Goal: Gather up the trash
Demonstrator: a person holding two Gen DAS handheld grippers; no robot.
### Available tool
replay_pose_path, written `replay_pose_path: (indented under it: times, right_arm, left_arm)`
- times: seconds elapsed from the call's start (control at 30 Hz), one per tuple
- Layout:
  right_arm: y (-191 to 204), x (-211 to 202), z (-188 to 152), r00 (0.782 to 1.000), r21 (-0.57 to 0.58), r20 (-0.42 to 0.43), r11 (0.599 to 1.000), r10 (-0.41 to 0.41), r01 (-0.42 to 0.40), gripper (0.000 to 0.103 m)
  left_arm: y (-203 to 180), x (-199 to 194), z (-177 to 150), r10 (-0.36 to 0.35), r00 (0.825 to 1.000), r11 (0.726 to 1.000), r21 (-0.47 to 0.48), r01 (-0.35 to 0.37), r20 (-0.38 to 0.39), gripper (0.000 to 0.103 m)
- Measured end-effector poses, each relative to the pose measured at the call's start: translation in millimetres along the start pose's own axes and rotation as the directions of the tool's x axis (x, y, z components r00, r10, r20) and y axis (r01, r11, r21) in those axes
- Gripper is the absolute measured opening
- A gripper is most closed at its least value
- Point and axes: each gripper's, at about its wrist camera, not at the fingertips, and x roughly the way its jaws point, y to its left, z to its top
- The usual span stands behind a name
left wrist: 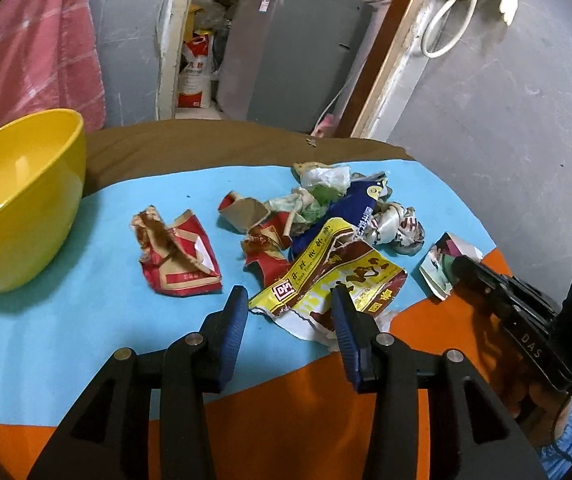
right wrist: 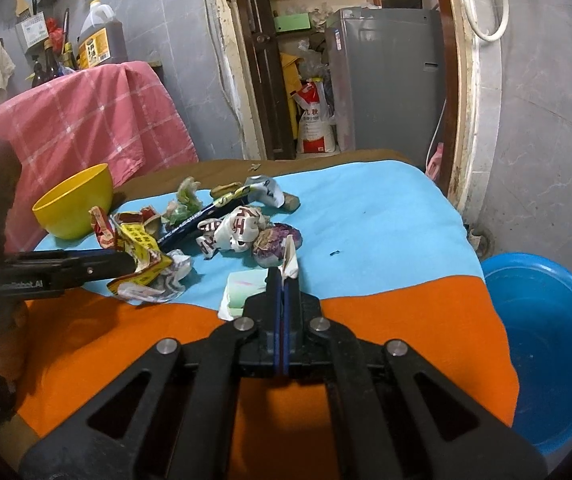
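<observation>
Left gripper jaws apart over yellow wrapper; right gripper clamped on white wrapper, yellow bowl nearby

A lived-in home, likely a kitchen corner beside a storeroom. Bare grey walls surround a worktop draped in blue and orange cloth. A large oil jug and bottles stand on a shelf, a grey fridge and a rice sack fill the doorway, and a blue basin sits on the floor.
</observation>
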Motion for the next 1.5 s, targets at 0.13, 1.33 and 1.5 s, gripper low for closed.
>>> replay_pose_path:
  times: [0.13,1.33,1.5]
  right_arm:
    - [-1.2,-0.5,-0.8,1.000,0.004,0.001,1.000,0.004,-0.004,0.016]
    - [-23.1,-108.5,6.2,0.901,0.029,0.415,0.992,-0.124,0.123,0.017]
    - [-57.1,-128.5,9.7,0.871,0.112,0.439,0.976,-0.219,0.189,0.018]
  left_arm:
    - [-1.0,6.3,-1.9,-0.014,1.000,1.000,0.003,0.014,-0.020,0.019]
    - [-104.1,-29.5,1.3,-0.116,0.977,0.989,0.110,0.098,0.176,0.000]
    - [-149.8,-2.5,19.4,-0.166,0.975,0.981,0.124,0.149,0.144,0.000]
